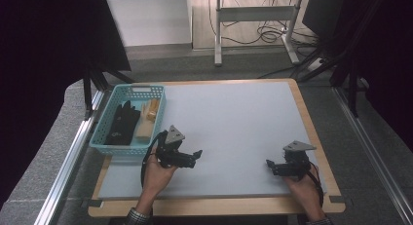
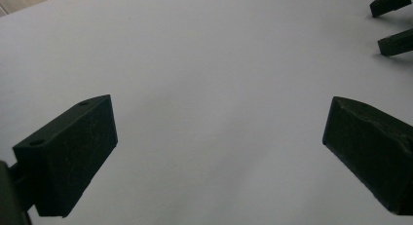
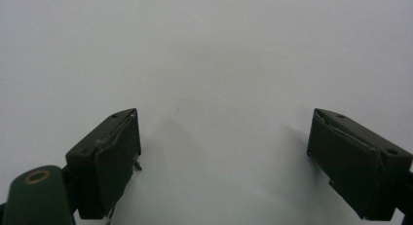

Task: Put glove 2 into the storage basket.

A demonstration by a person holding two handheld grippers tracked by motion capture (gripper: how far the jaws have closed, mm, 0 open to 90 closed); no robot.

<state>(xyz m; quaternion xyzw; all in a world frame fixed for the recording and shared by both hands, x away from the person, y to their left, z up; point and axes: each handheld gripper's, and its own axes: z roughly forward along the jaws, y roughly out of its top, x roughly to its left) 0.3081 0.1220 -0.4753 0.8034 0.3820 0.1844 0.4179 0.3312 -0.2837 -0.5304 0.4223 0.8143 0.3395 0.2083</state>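
Your left gripper [image 1: 196,156] just right of basket [image 1: 109,119], jaws spread, empty, ready for glove [image 1: 122,121] inside. Right gripper [image 1: 271,165] far right of basket, spread, idle.

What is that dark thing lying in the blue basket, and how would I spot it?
Look to the table's far left corner, where a turquoise plastic basket sits. Along its left side lies a black glove, fingers pointing away from the person. It is dark and soft, unlike the pale wooden blocks beside it.

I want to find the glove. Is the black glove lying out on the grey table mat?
No, the black glove lies inside the blue basket at the table's left edge, beside a wooden block.
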